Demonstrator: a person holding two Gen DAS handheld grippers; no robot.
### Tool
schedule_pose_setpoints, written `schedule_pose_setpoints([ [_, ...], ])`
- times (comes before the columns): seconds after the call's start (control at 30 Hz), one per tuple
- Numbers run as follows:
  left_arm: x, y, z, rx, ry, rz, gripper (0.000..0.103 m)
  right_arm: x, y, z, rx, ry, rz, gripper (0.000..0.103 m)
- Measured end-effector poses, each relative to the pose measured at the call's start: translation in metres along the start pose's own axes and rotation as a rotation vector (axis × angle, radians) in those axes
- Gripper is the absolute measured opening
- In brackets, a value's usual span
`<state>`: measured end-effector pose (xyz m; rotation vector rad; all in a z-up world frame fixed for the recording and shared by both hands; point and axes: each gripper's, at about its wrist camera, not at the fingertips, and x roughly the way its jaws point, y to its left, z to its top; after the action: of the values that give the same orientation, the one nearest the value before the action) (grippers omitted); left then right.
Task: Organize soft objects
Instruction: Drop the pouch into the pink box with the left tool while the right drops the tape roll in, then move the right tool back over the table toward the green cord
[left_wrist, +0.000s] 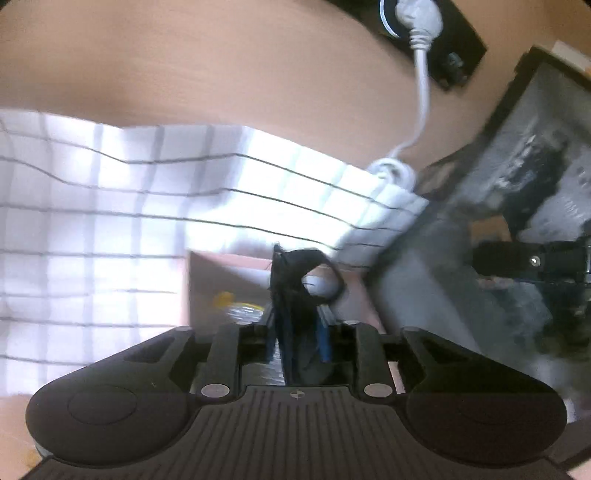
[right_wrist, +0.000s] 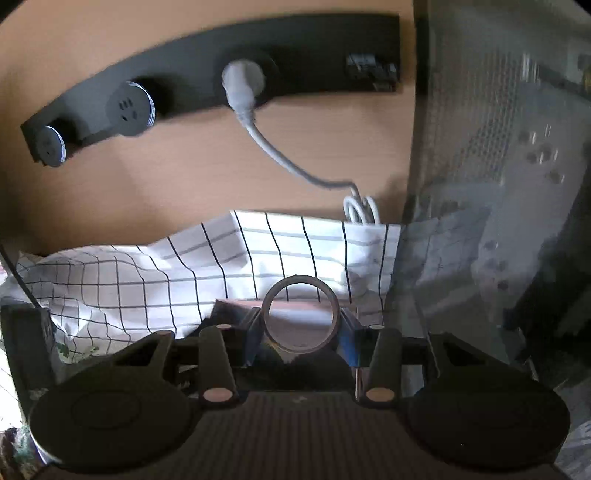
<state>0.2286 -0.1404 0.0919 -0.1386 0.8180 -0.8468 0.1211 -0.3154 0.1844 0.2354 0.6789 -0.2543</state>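
My left gripper (left_wrist: 297, 326) is shut on a black soft strap with a loop (left_wrist: 288, 280), which stands upright between the blue pads. Under it lies a pinkish open box (left_wrist: 218, 269) with a yellow item (left_wrist: 224, 297) inside. A white checked cloth (left_wrist: 110, 221) is spread behind the box. In the right wrist view my right gripper (right_wrist: 300, 328) is shut on a dark ring-shaped roll (right_wrist: 300, 281), gripped at its sides. The same checked cloth (right_wrist: 147, 273) lies crumpled behind it, and the box edge (right_wrist: 236, 305) shows just past the fingers.
A black power strip (right_wrist: 317, 44) with a grey plug (right_wrist: 242, 83) sits at the back of the wooden desk; its white cable coils (right_wrist: 360, 208) by the cloth. A glass-sided computer case (right_wrist: 480, 166) stands close on the right. A black post (right_wrist: 22, 332) is at the left.
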Motion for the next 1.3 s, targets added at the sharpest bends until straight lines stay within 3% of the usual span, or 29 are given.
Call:
schedule_pose_setpoints([
  [0.13, -0.014, 0.012, -0.001, -0.041, -0.005, 0.025, 0.029, 0.034, 0.003, -0.011, 0.023, 0.077, 0.03, 0.043],
  [0.2, -0.017, 0.007, 0.002, -0.014, 0.017, 0.064, 0.029, 0.049, 0.008, -0.017, 0.031, 0.103, 0.03, 0.043],
  [0.33, -0.013, -0.004, -0.005, 0.072, 0.059, 0.055, 0.025, 0.074, 0.016, -0.016, 0.046, 0.134, 0.018, 0.043],
  [0.47, 0.003, -0.007, -0.011, 0.072, 0.073, 0.094, 0.025, 0.084, 0.007, -0.005, 0.124, 0.167, 0.065, 0.045],
  [0.6, 0.005, -0.008, -0.011, 0.093, 0.091, 0.125, 0.025, 0.072, 0.005, -0.004, 0.133, 0.14, 0.066, 0.063],
  [0.83, -0.027, -0.002, 0.006, 0.057, -0.013, 0.103, 0.024, 0.051, 0.005, -0.021, 0.083, 0.118, 0.017, 0.064],
  [0.93, -0.043, 0.002, 0.011, 0.029, -0.082, 0.127, 0.024, 0.041, 0.008, -0.034, 0.053, 0.101, -0.02, 0.064],
  [1.07, -0.066, 0.008, 0.013, -0.01, -0.145, 0.095, 0.024, 0.028, 0.016, -0.058, 0.01, 0.095, -0.032, 0.064],
  [1.3, -0.102, 0.005, -0.027, 0.103, -0.071, 0.046, 0.024, 0.02, 0.042, -0.122, -0.113, 0.153, 0.013, 0.068],
])
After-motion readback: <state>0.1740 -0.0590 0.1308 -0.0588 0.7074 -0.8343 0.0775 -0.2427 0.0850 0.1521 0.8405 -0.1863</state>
